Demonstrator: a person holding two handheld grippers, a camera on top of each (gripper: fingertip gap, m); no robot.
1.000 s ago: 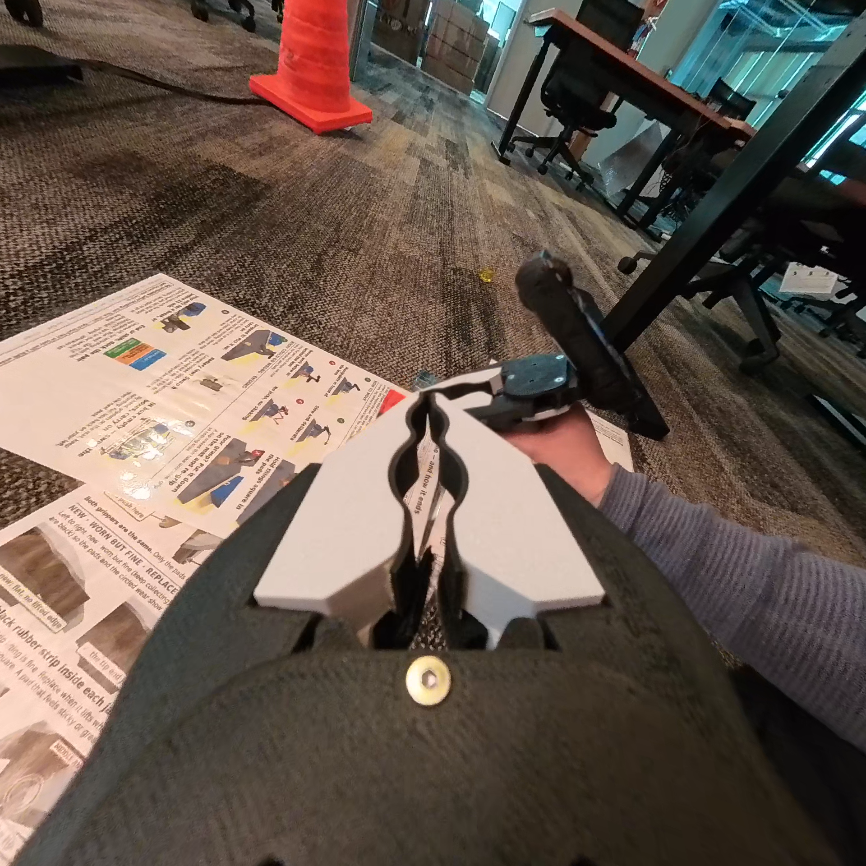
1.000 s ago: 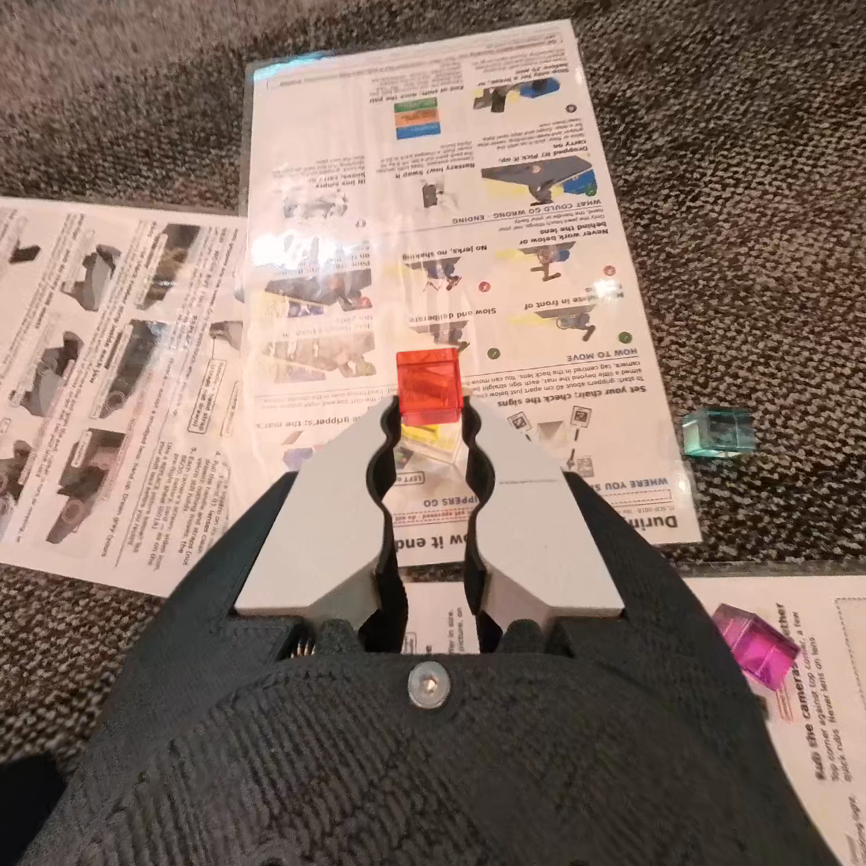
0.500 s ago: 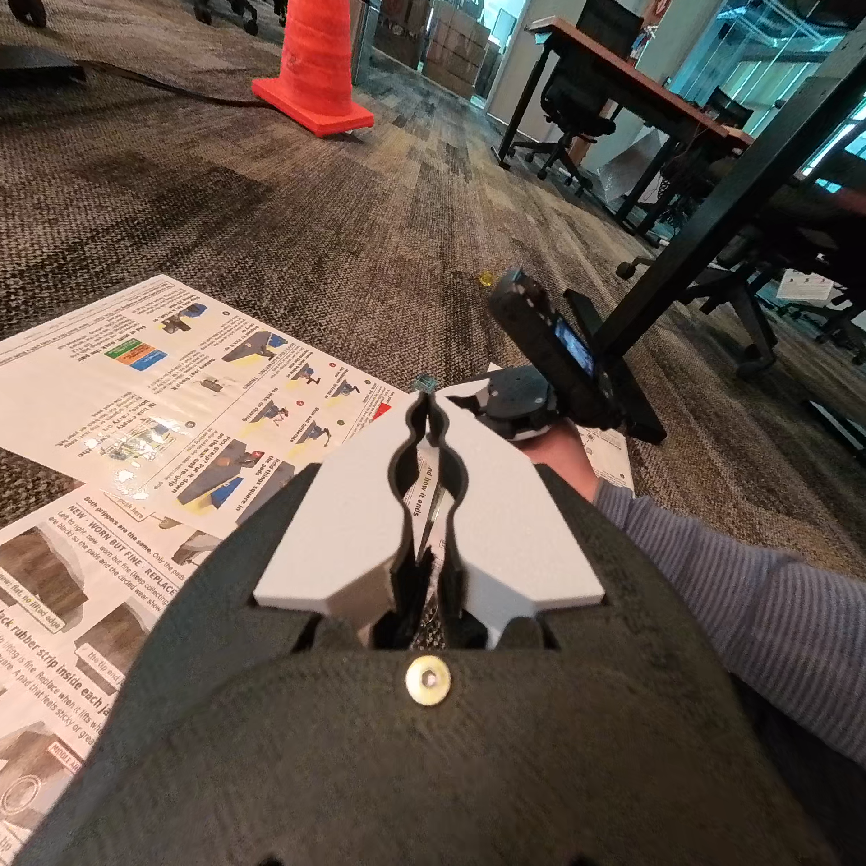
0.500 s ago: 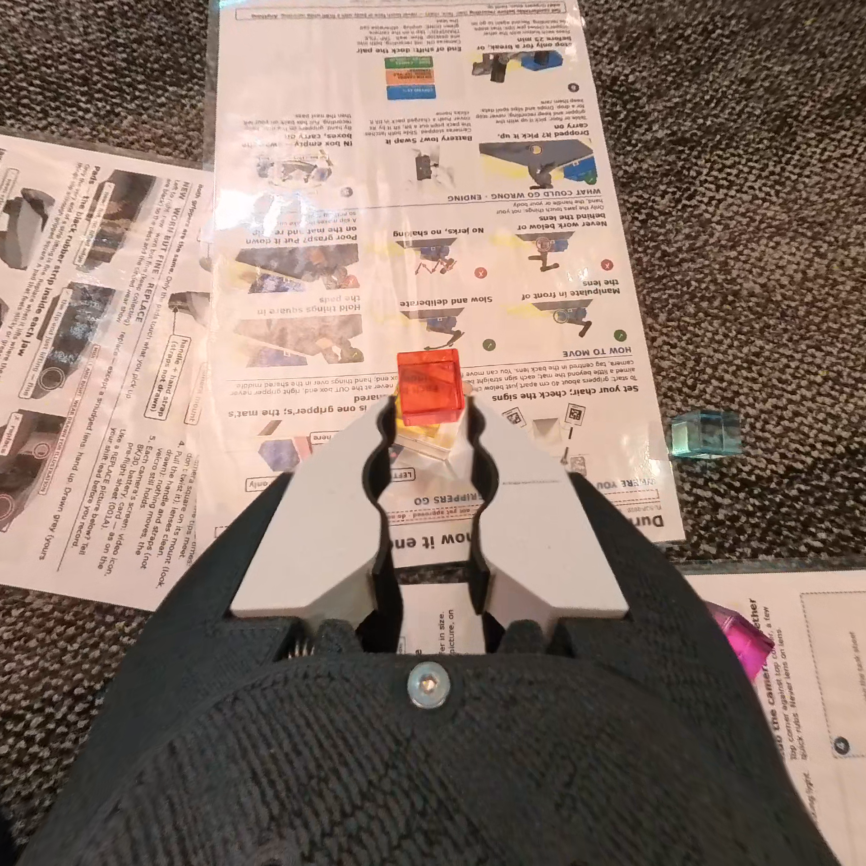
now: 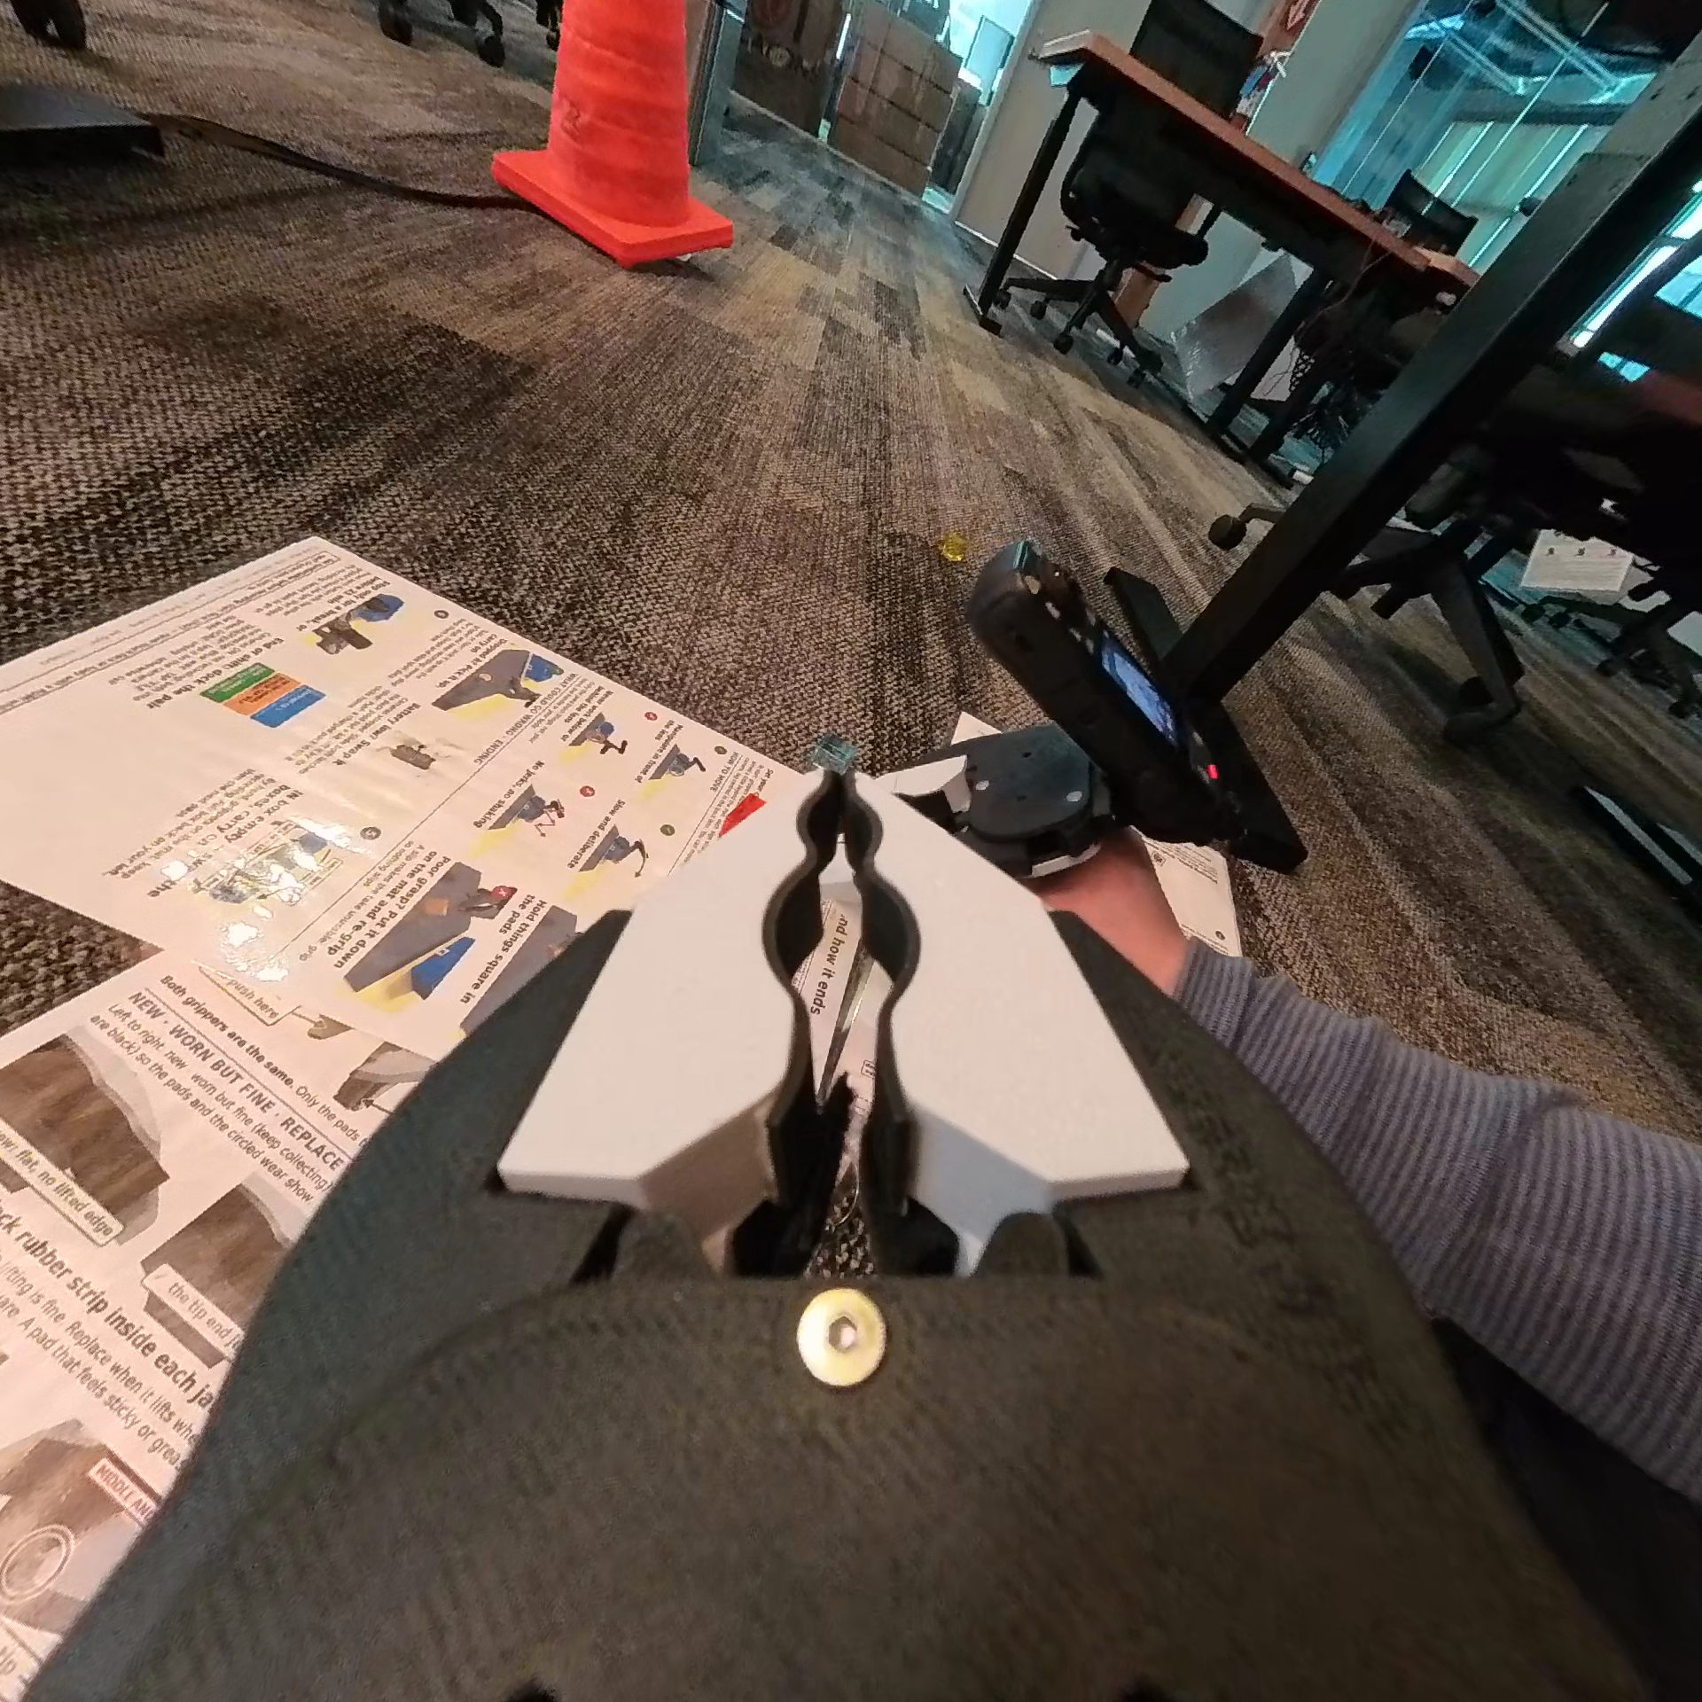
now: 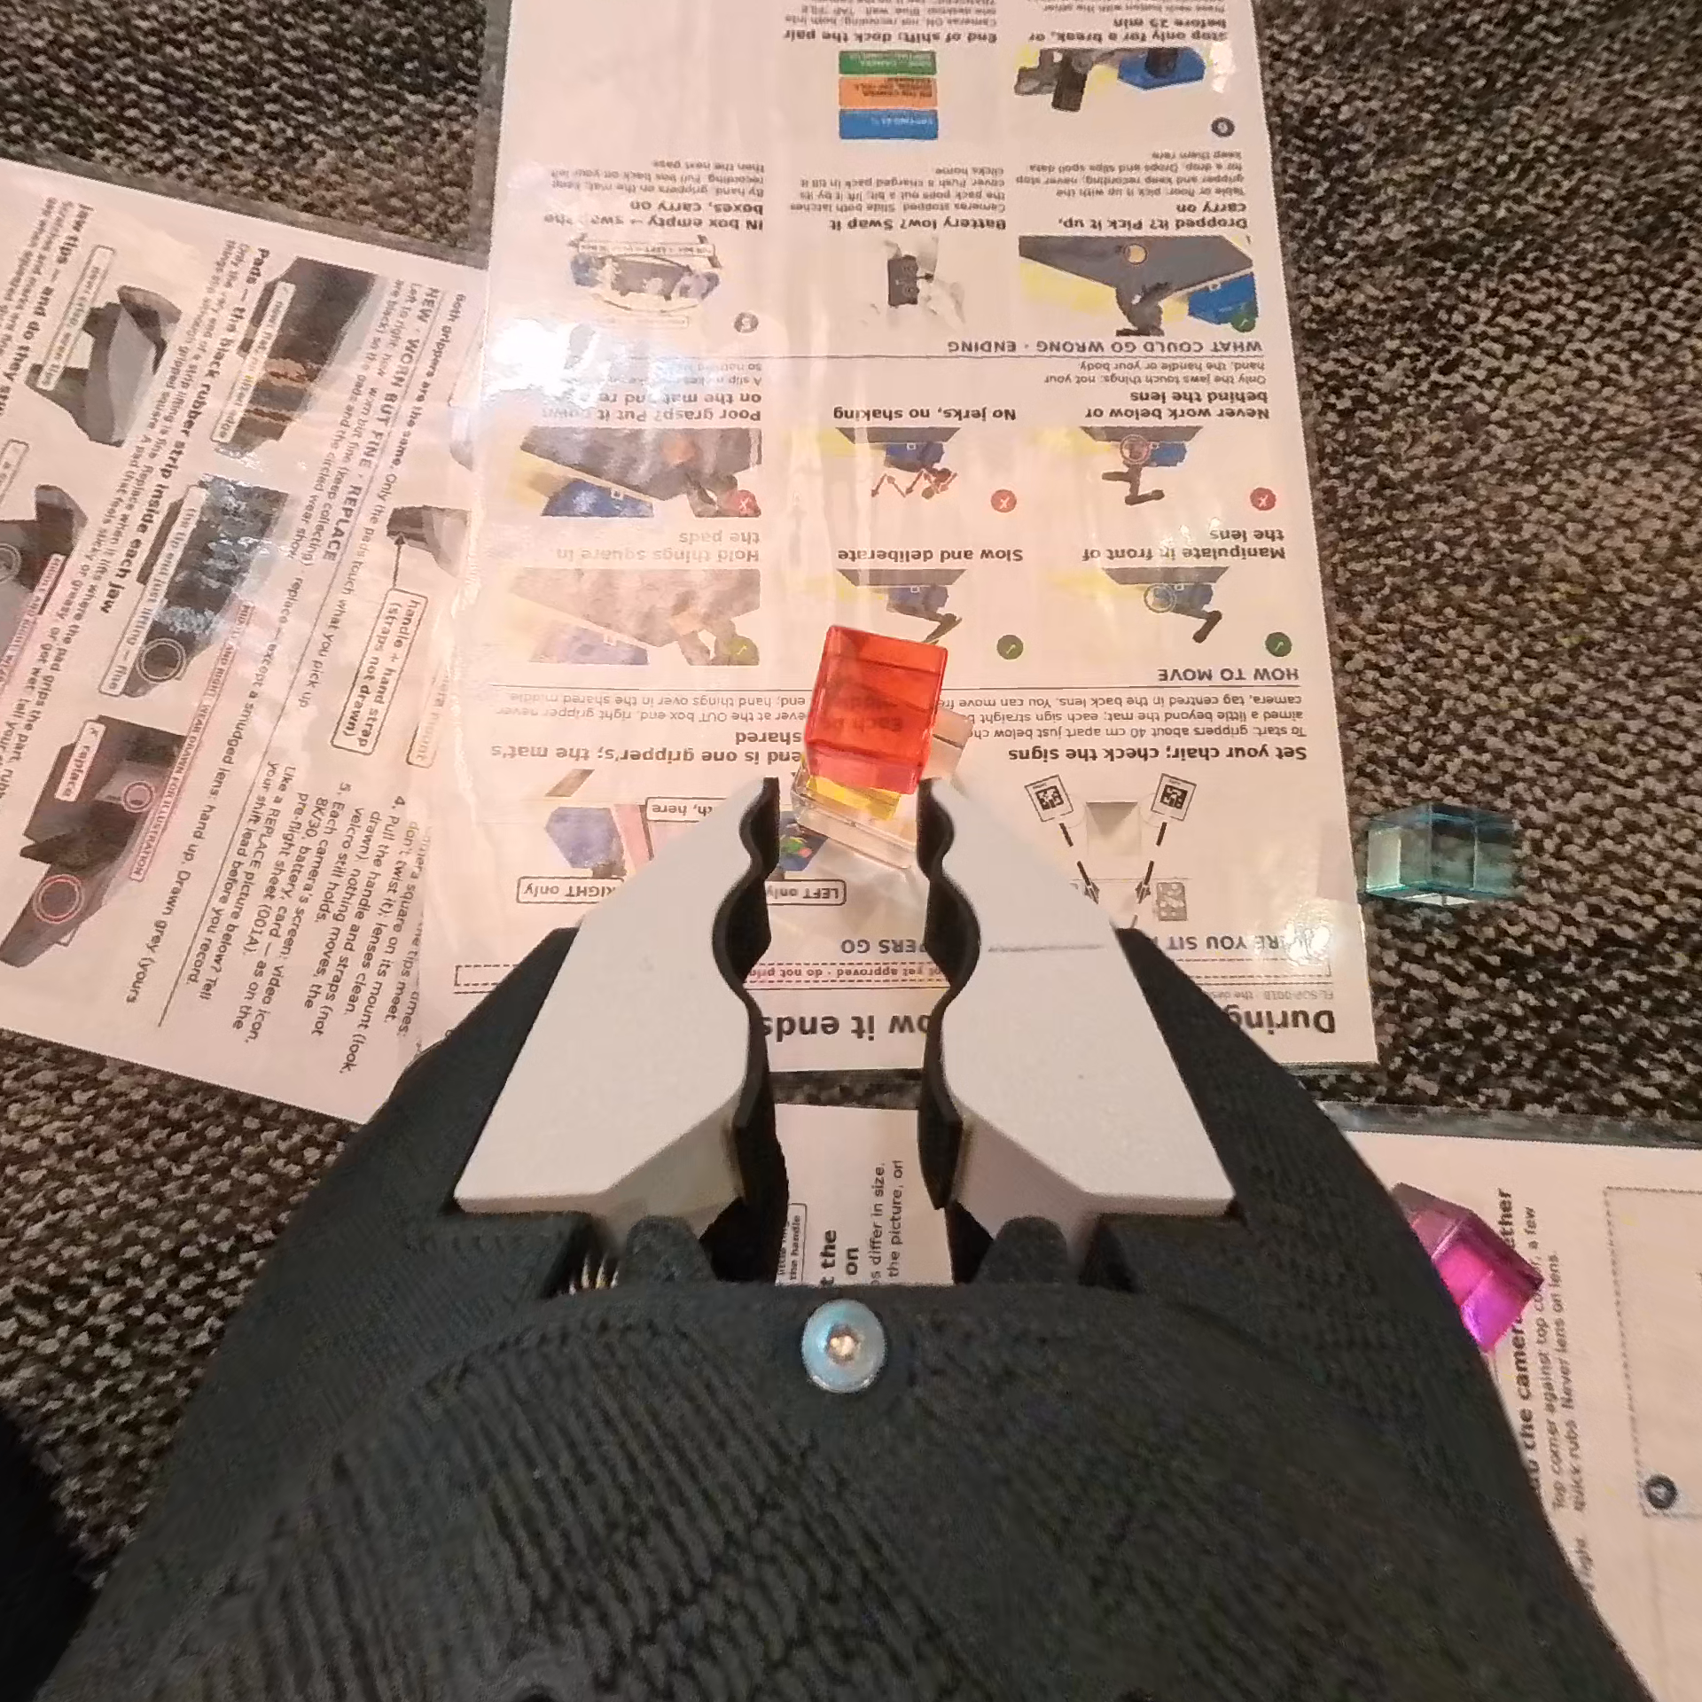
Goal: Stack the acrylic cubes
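In the right wrist view my right gripper (image 6: 843, 801) is open just short of a small stack of see-through cubes on a laminated sheet (image 6: 829, 276). A red cube (image 6: 870, 709) is on top, a yellow cube (image 6: 852, 797) under it and a clear cube (image 6: 861, 833) at the bottom. The clear cube stands between the fingertips with a gap beside the left pad. In the left wrist view my left gripper (image 5: 833, 783) is shut on nothing, low over the sheets. A teal cube (image 5: 833, 753) lies just beyond its tips. The right gripper (image 5: 1031, 801) shows there, held by a hand.
A teal cube (image 6: 1437, 852) lies on the carpet right of the sheet, and a magenta cube (image 6: 1464, 1276) on another sheet at the lower right. A third sheet (image 6: 184, 553) lies to the left. An orange cone (image 5: 617, 138), a black table leg (image 5: 1381, 442) and office chairs stand farther off. The gap from one gripper's tips to the other's is roughly 20 cm.
My right gripper's jaws widened off the red cube and drew back a little; the red cube stays on the stack. The left gripper has not moved and stays shut.
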